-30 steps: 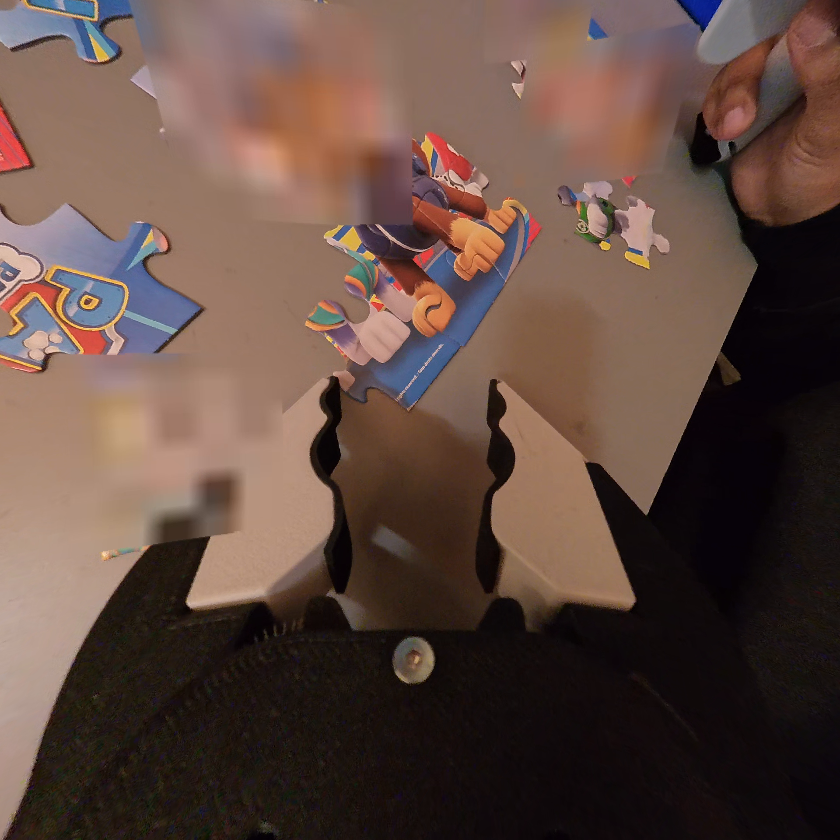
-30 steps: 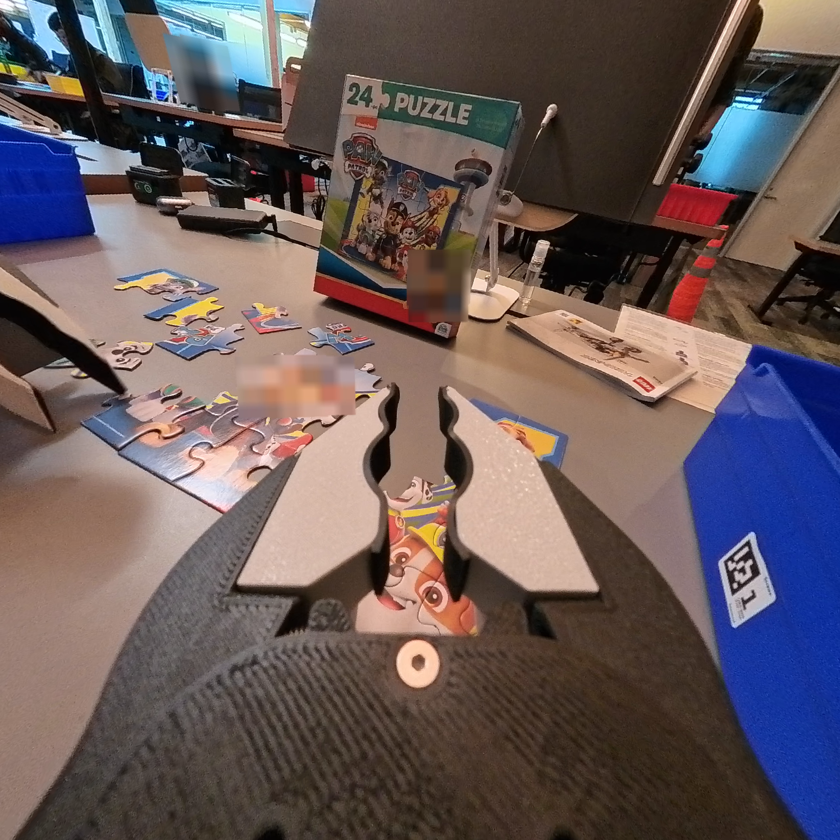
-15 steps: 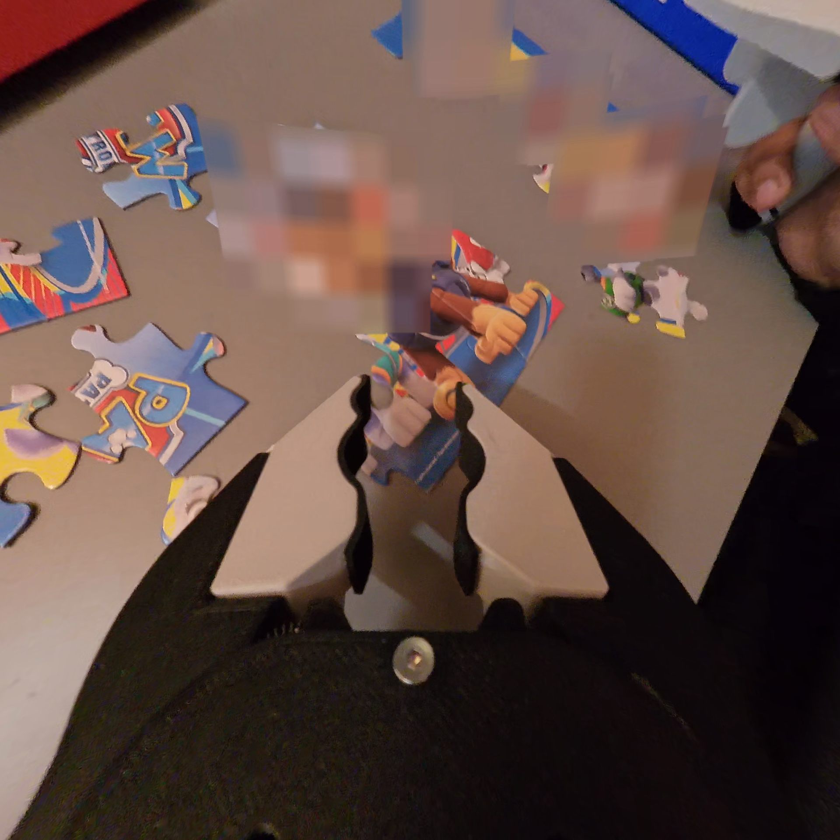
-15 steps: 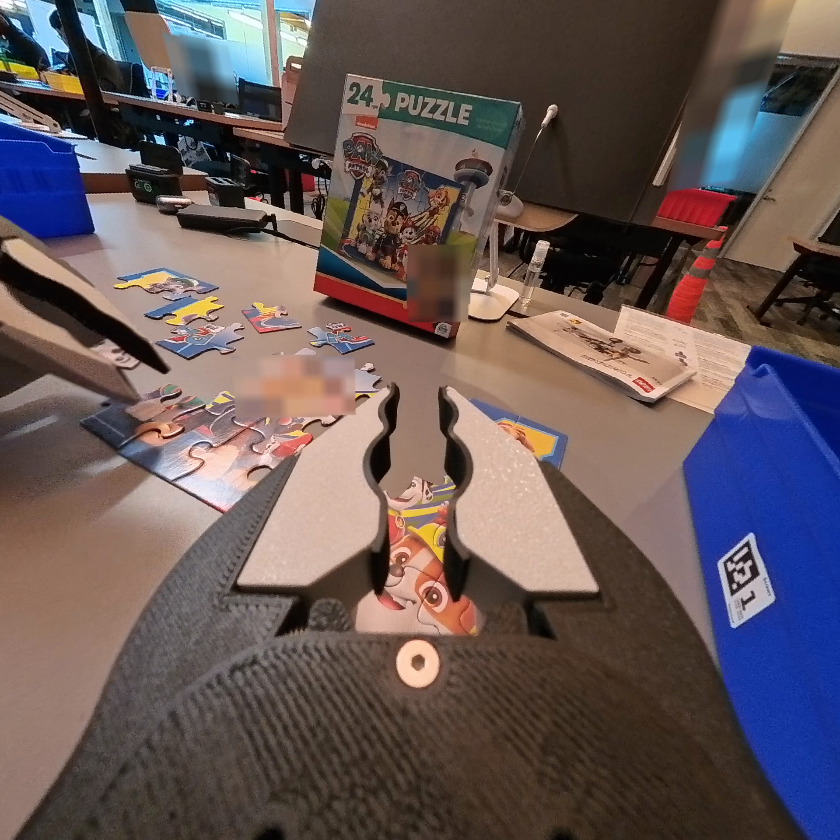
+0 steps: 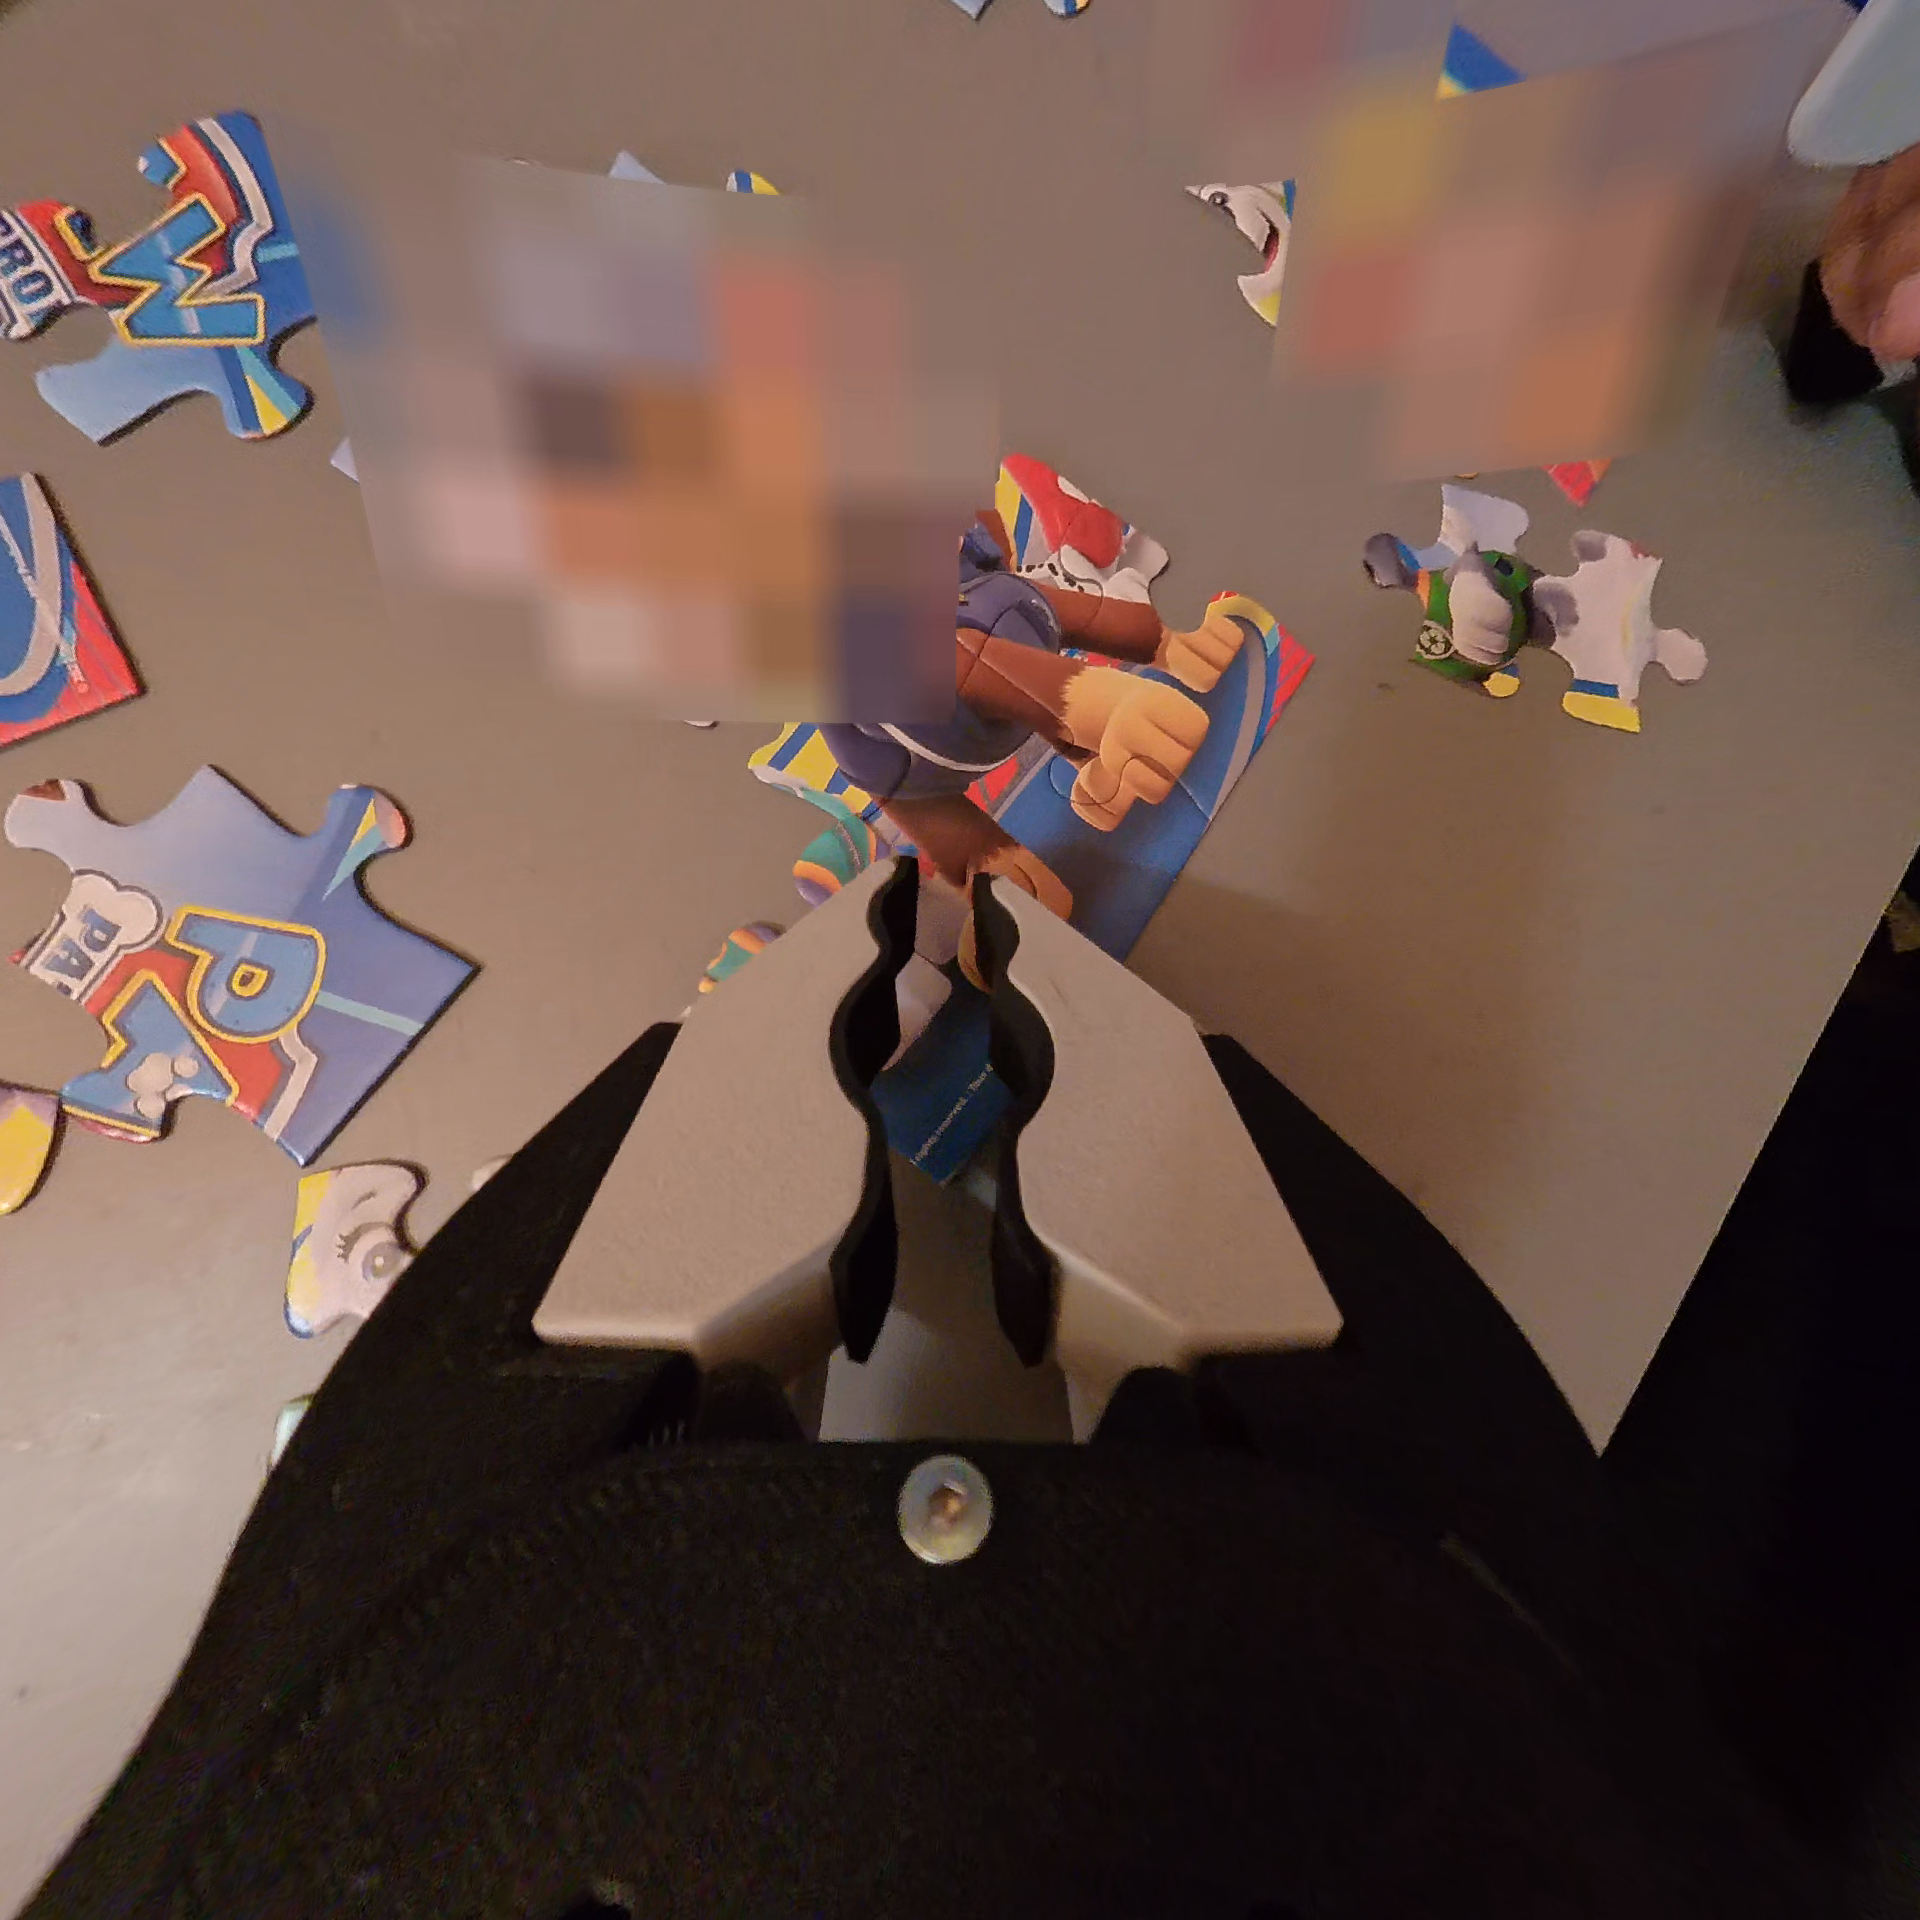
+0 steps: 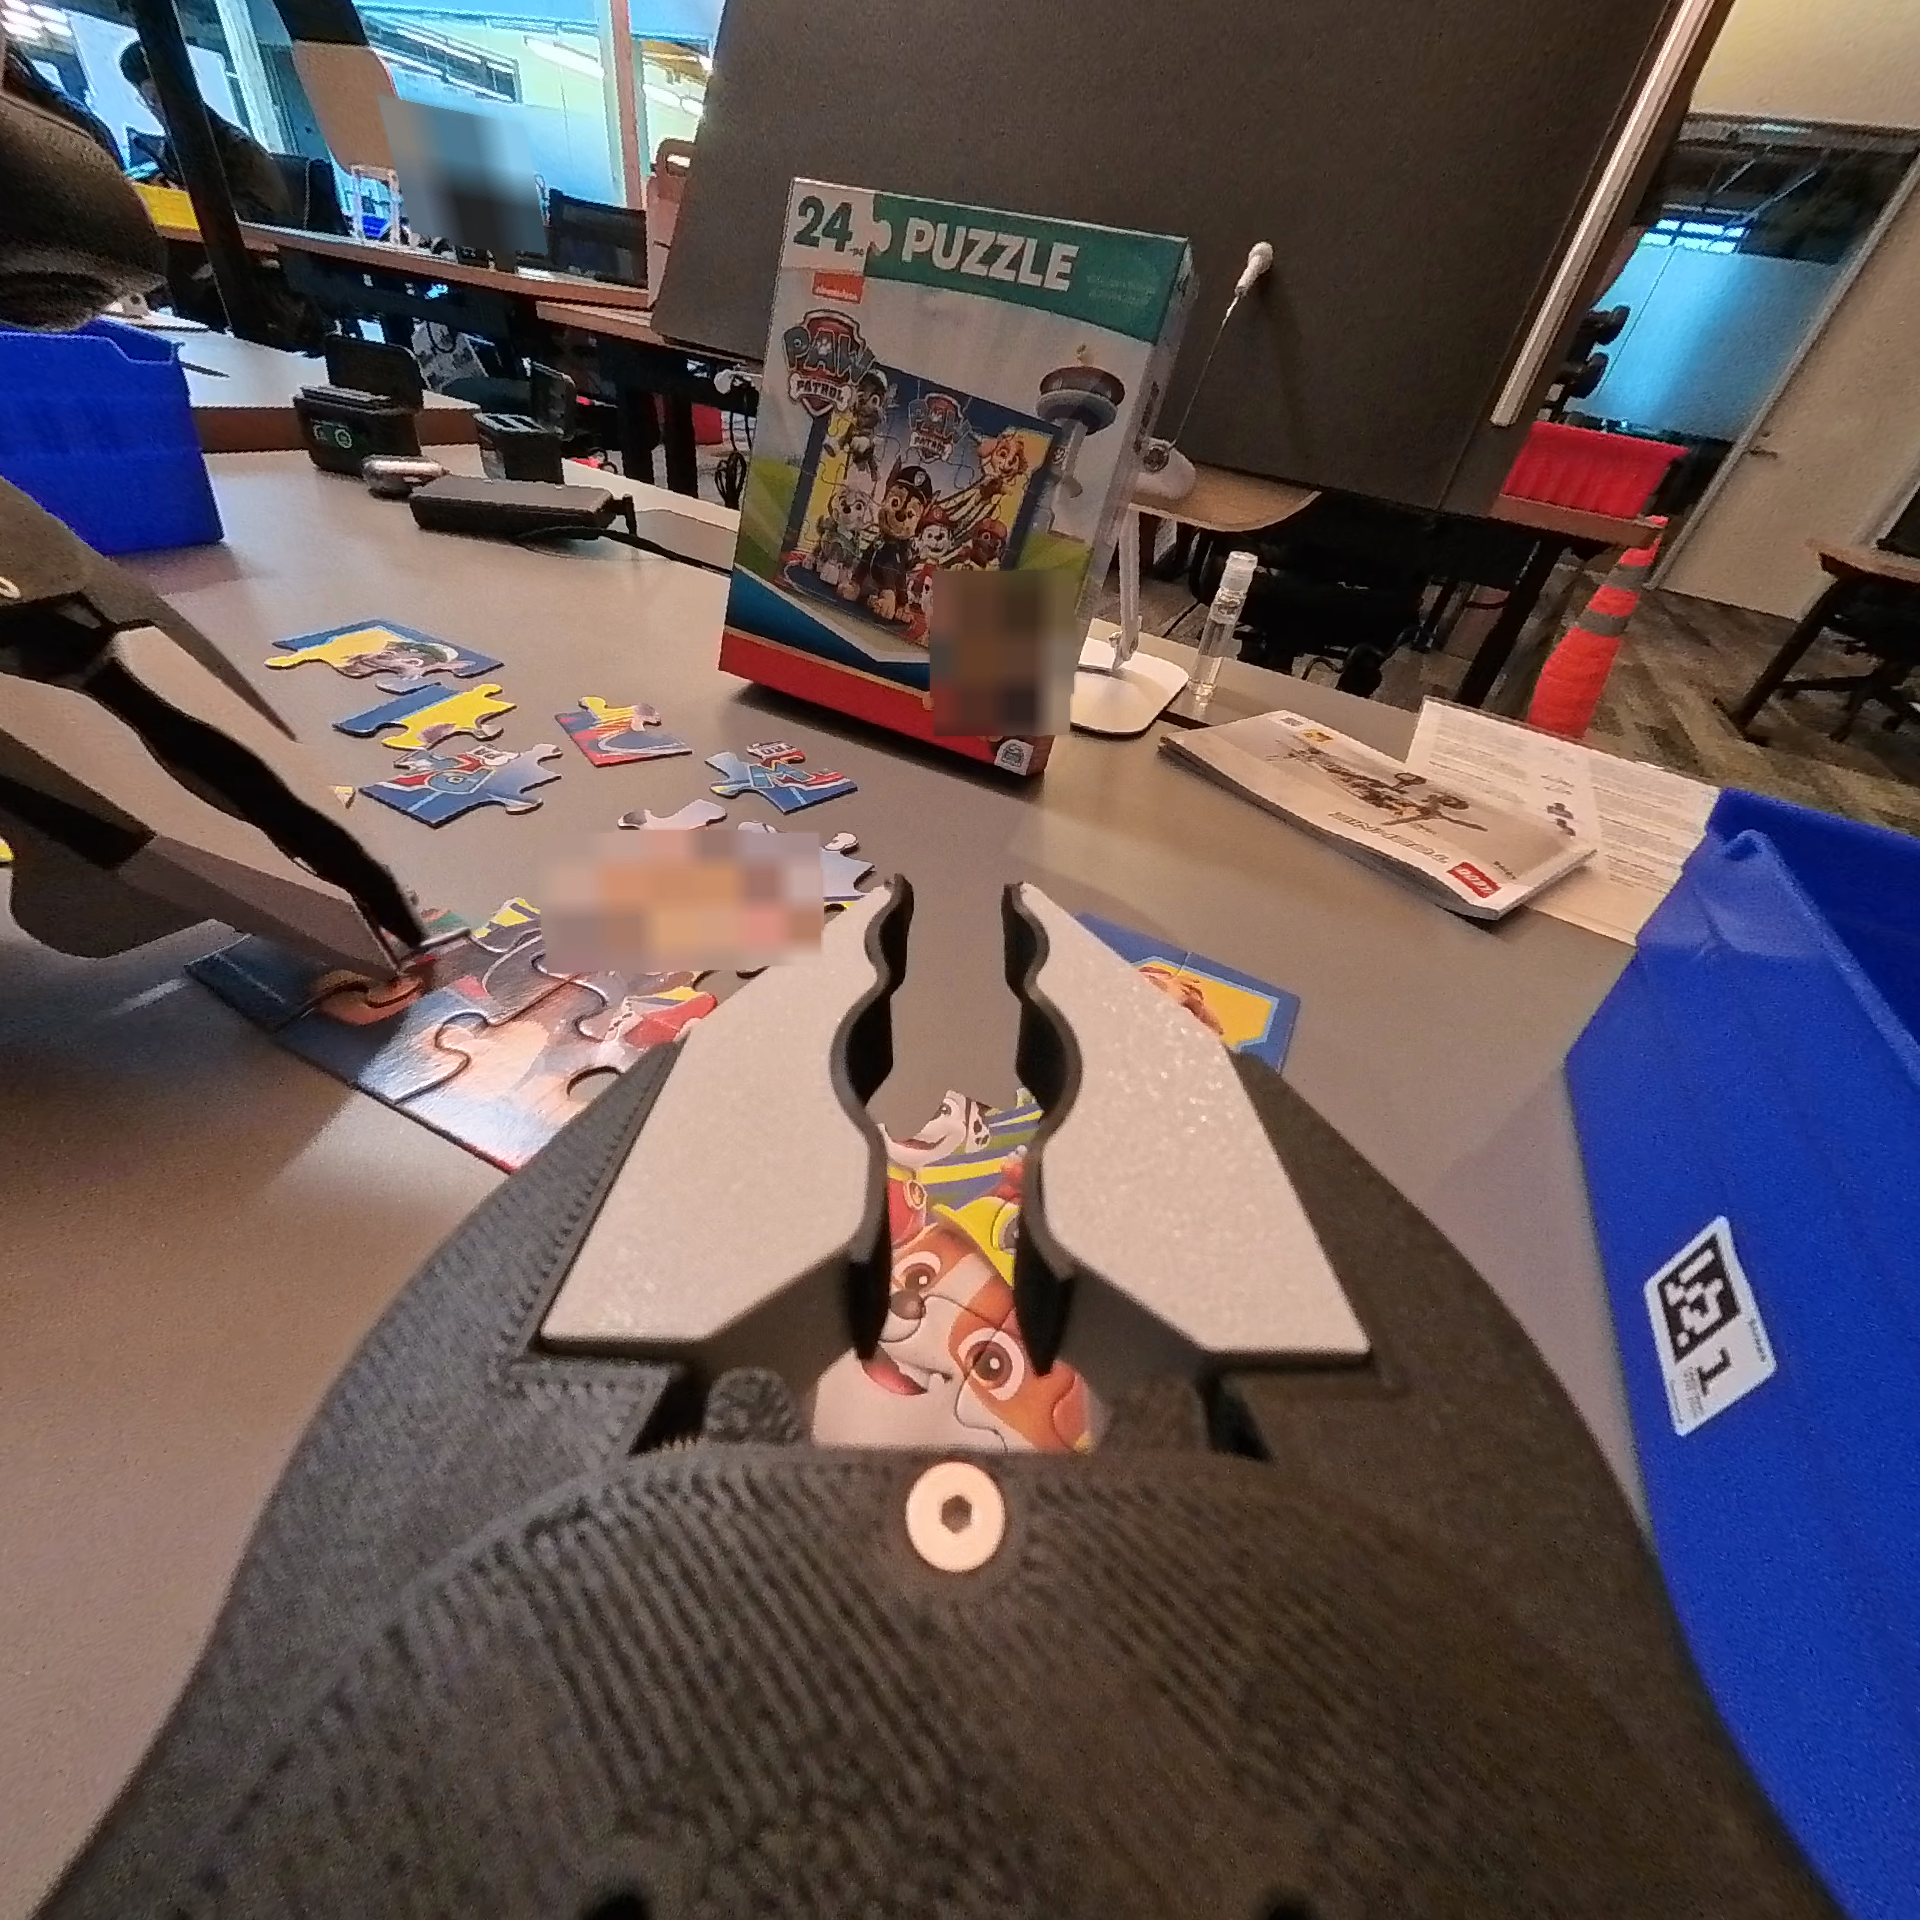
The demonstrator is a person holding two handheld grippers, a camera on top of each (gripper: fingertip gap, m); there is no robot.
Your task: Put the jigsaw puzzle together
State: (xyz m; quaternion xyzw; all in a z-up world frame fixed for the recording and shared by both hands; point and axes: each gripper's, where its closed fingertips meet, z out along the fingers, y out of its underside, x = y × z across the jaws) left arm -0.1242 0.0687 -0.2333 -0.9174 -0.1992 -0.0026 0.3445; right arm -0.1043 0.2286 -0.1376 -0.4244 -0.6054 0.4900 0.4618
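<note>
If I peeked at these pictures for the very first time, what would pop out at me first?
Probably the tall cartoon puzzle box standing at the back of the grey table, with bright loose pieces scattered in front of it. Next, the left gripper, nearly closed with its tips down on the joined puzzle section near the table's edge. A big blue bin sits at the right.

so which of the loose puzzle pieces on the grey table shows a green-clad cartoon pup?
The small white-edged piece with the green-clad pup, lying alone right of the joined puzzle section; other loose pieces are mainly blue, red or yellow.
</note>
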